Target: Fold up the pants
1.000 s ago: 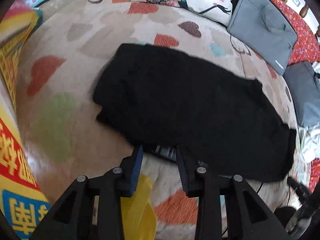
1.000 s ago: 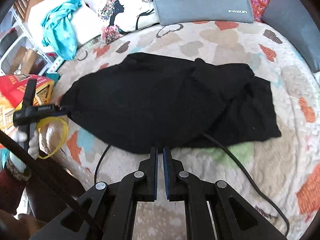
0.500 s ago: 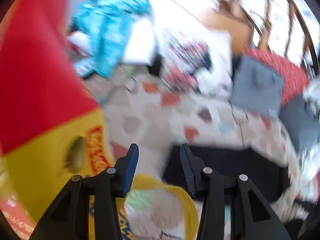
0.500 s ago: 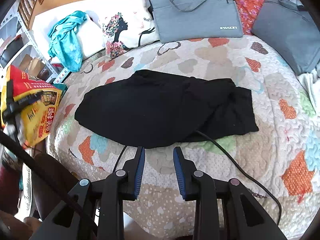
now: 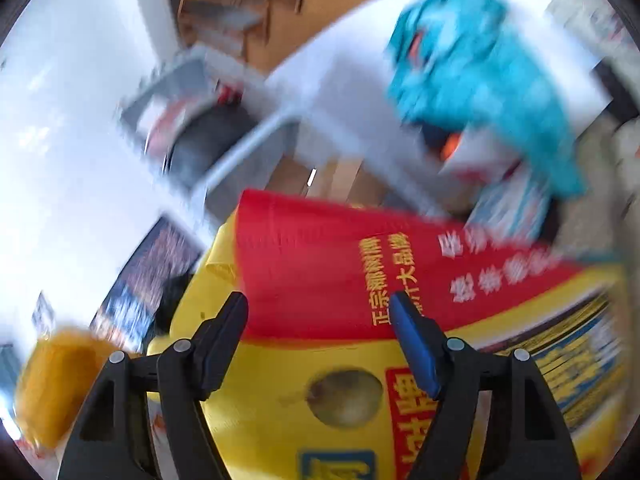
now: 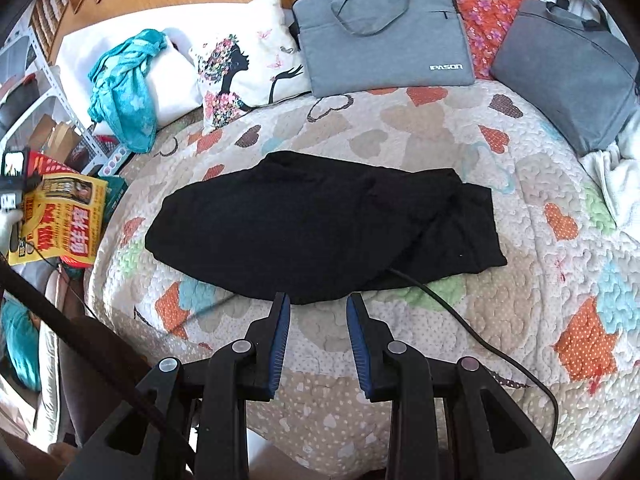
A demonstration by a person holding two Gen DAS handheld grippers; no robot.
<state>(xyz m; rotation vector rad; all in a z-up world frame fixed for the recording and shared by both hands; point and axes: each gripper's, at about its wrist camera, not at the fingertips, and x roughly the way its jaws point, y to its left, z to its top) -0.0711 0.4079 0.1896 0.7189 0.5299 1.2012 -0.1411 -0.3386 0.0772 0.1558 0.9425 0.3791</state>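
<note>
The black pants (image 6: 320, 224) lie folded in a flat bundle in the middle of the heart-patterned quilt (image 6: 500, 300), seen in the right wrist view. My right gripper (image 6: 319, 300) is open and empty, raised above the quilt just in front of the pants' near edge. My left gripper (image 5: 318, 304) is open and empty, swung away from the bed and pointing at a red and yellow bag (image 5: 360, 340); the pants are not in its blurred view. The left gripper also shows at the far left of the right wrist view (image 6: 10, 184).
Two grey laptop bags (image 6: 380, 36) (image 6: 568, 72), a printed pillow (image 6: 248, 76) and a teal cloth (image 6: 124, 92) lie along the bed's far side. A black cable (image 6: 480, 340) runs from under the pants across the quilt. The red and yellow bag (image 6: 60, 220) stands left of the bed.
My right gripper opened and pulled back and up from the pants. My left gripper swung left off the bed toward the red and yellow bag and opened wider.
</note>
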